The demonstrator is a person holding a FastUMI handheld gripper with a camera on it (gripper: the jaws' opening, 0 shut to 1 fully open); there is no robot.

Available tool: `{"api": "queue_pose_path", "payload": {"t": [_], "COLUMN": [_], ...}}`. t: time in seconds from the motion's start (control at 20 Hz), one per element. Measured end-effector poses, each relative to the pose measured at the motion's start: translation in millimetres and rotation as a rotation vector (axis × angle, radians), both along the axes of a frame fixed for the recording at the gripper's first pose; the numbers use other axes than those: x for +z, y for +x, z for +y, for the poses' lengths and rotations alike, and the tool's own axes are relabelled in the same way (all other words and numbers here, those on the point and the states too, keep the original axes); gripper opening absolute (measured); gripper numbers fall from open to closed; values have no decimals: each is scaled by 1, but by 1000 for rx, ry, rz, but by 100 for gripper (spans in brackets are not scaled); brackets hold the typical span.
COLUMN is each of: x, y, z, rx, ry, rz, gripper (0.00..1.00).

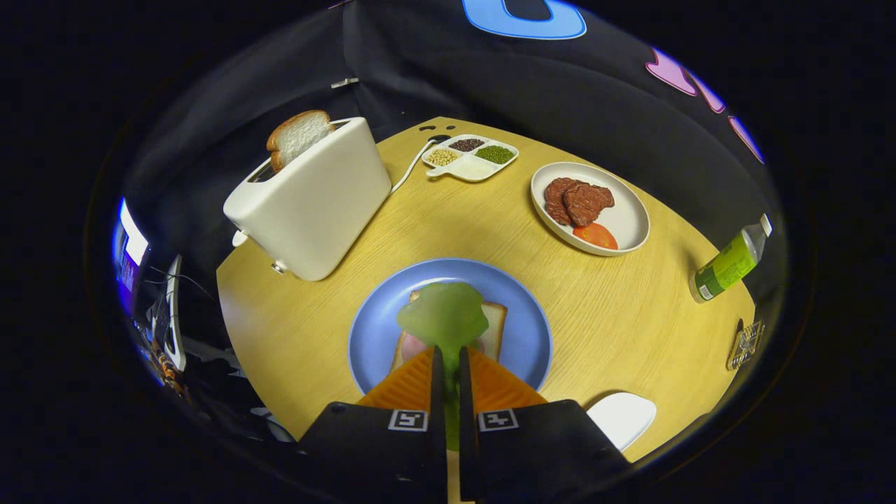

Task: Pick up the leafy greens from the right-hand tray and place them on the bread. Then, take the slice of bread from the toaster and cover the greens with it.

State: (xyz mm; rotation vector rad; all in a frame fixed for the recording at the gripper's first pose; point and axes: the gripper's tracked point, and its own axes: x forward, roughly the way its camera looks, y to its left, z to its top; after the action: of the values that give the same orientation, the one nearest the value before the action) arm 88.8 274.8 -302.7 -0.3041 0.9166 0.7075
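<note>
One gripper [448, 360] is seen from its own camera, w/ both fingers pressed together on the stem end of the leafy greens [444, 316]; the leaf is held just ahead of the fingertips and hangs over a slice of bread [494, 323] lying on a blue plate [532, 329]. Something pink is glimpsed under the leaf on that bread (what it is can't be told). Whether the greens touch the bread can't be told from this angle. The plate sits on a round wooden table [616, 315]. Beyond the plate, to the left, a white toaster [311, 203] is stood, w/ a second bread slice [297, 136] poking up from its slot. Beyond the plate, to the right, a white tray [626, 217] is seen, holding brown meat patties [577, 201] and a tomato slice [596, 235]. Between toaster and tray, further back, a small divided dish [470, 157] of beans and grains is placed. A green-labelled bottle [731, 262] is seen leaning at the table's far right edge.
</note>
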Motion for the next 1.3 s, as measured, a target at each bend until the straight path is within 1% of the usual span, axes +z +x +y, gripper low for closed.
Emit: {"api": "queue_pose_path", "payload": {"t": [0.1, 0.3, 0.35, 0.6, 0.75, 0.85, 1.0, 1.15, 1.25, 1.3], "x": [-2, -7, -9, -13, -19, -22, -25, -26, -18, -13], "y": [2, 6, 5, -8, -16, -12, -2, 1, 2, 3], "z": [3, 5, 6, 17, 23, 20, 8, 4, 3, 3], "rx": [-3, -18, -19, 14, 21, 25, 10, -5, -13, -18], "ry": [-7, -27, -34, -50, -54, -76, -125, -130, -118, -105], "rz": [-6, -17, -15, -15, -1, -28, -71, -74, -94, -105], "gripper": [15, 30, 31, 45, 51, 54, 59, 59, 63, 63]}}
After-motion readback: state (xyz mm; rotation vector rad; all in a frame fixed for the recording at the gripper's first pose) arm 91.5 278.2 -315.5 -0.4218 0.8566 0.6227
